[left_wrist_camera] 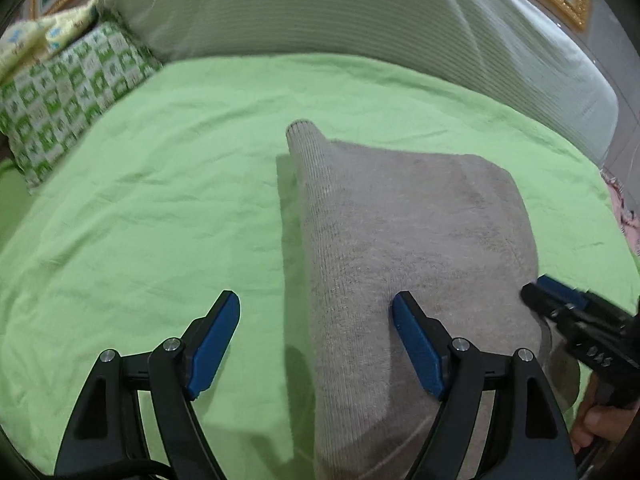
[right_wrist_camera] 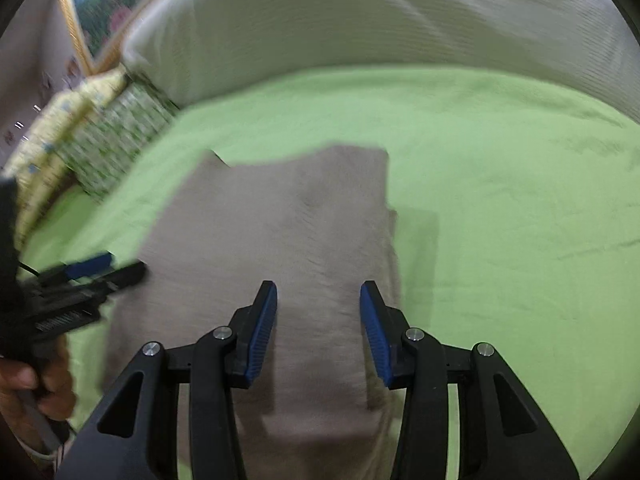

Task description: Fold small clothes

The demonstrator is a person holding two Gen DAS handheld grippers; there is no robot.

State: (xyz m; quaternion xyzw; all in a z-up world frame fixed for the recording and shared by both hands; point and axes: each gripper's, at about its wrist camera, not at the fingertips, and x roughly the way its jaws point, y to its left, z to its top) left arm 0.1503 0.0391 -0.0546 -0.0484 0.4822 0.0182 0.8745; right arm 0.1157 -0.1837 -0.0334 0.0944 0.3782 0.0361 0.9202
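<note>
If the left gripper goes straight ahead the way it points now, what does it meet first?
Probably the left edge of the grey cloth, which lies between the open left gripper fingertips; depth is unclear, so it may meet the green sheet beside it.

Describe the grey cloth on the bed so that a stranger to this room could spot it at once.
Start at the bed's light green sheet, which ends at a long white bolster along the far side. The folded grey-brown towel lies on that sheet, nearer than the bolster. It is the only plain, dull-coloured, ribbed terry piece there; the green-and-white patterned pillow sits off at the far left corner.
</note>
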